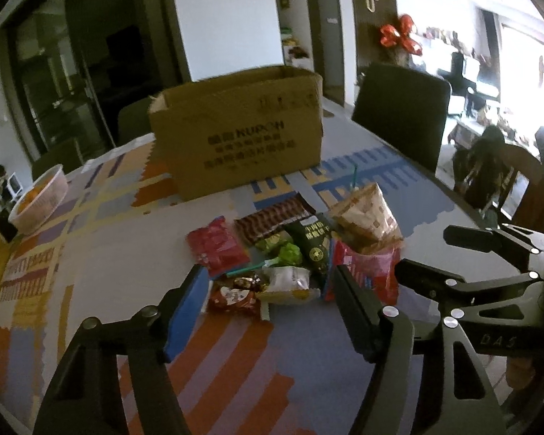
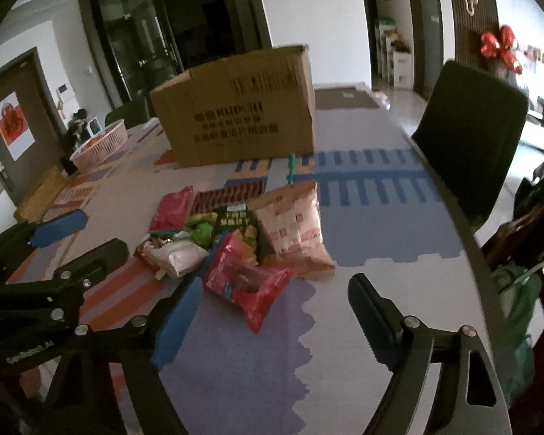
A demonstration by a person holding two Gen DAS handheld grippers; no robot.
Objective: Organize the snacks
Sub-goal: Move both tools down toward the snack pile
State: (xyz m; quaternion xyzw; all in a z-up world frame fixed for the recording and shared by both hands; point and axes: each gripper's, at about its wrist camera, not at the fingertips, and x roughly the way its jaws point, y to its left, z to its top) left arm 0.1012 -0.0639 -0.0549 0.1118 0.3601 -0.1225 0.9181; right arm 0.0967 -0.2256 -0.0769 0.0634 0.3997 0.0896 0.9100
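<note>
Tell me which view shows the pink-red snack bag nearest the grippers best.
Right wrist view: the pink-red snack bag lies whole and unobstructed ahead of the right gripper. In the left wrist view a gripper finger hides part of it.

A long table under a patterned cloth of blue, orange and grey bands fills the foreground. Dark chairs line its right edge. Dark glass doors stand at the back beside a white wall. A red foil bow hangs on a slatted brown panel, and hard daylight blows out the window at right.
</note>
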